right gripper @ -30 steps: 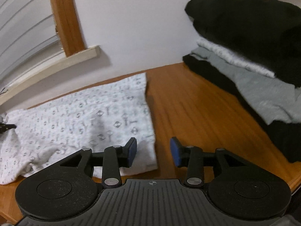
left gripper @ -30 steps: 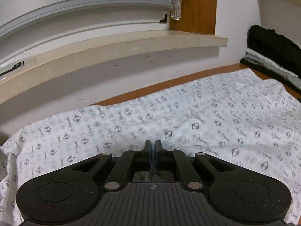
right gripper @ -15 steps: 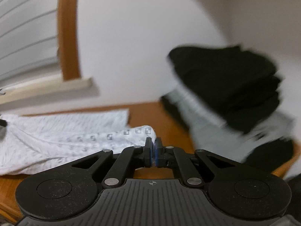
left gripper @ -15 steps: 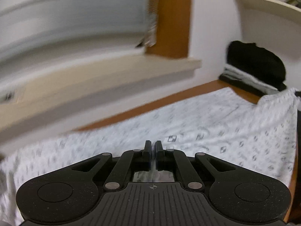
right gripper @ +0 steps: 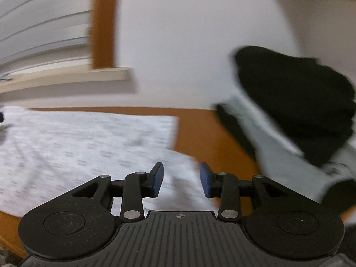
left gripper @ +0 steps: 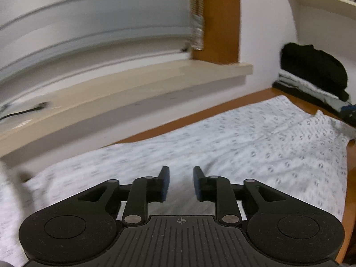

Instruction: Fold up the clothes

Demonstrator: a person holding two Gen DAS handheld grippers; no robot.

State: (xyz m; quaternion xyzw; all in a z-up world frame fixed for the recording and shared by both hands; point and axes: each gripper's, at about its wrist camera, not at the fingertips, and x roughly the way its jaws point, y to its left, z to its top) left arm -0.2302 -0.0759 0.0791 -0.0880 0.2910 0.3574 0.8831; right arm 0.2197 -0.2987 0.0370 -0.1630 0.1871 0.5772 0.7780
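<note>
The small grey print on the white patterned garment [left gripper: 244, 138] is smeared by blur; the stacked black and grey folded clothes [right gripper: 296, 109] are cut off at the right edge.

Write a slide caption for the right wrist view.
Right tool, jaws opening and empty, above the patterned white garment on a wooden table, beside a stack of folded clothes.

A white garment [left gripper: 222, 146] with small grey printed motifs lies spread flat on the wooden tabletop [right gripper: 200, 129], its far edge near the wall side, its right corner slightly rumpled and raised.
</note>
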